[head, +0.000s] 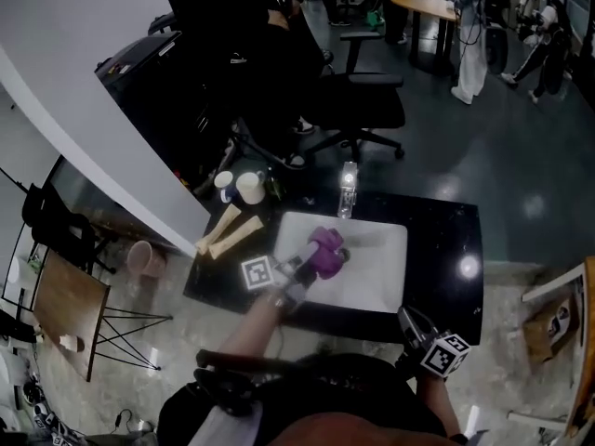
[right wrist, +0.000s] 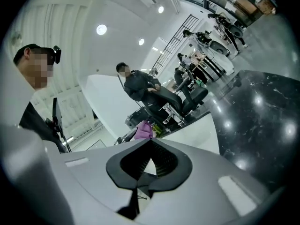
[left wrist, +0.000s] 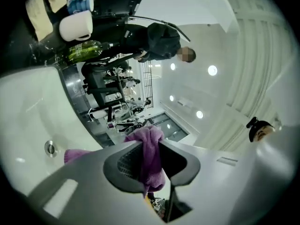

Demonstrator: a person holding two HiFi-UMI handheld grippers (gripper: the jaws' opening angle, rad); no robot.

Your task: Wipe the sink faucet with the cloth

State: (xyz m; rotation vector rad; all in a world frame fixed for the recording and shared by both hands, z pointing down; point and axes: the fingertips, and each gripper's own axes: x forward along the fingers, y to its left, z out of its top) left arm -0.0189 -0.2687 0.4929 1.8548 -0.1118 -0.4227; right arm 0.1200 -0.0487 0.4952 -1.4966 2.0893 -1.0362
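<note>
Left gripper (head: 312, 261) (left wrist: 150, 146) is clamped on the purple cloth (head: 328, 253) (left wrist: 151, 159), which bunches out past the jaw tips and hangs over the white sink (head: 374, 269), near but apart from the faucet (head: 348, 191) at the sink's far rim. Right gripper (head: 412, 320) (right wrist: 149, 142) is closed tight with nothing between its jaws, at the near right edge of the black counter (head: 448, 249), well apart from cloth and faucet.

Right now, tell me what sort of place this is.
Probably an open office or lab with a demo sink station: a white rectangular sink sits in a glossy black counter, with a black swivel office chair just behind and a light wooden table farther back.
</note>
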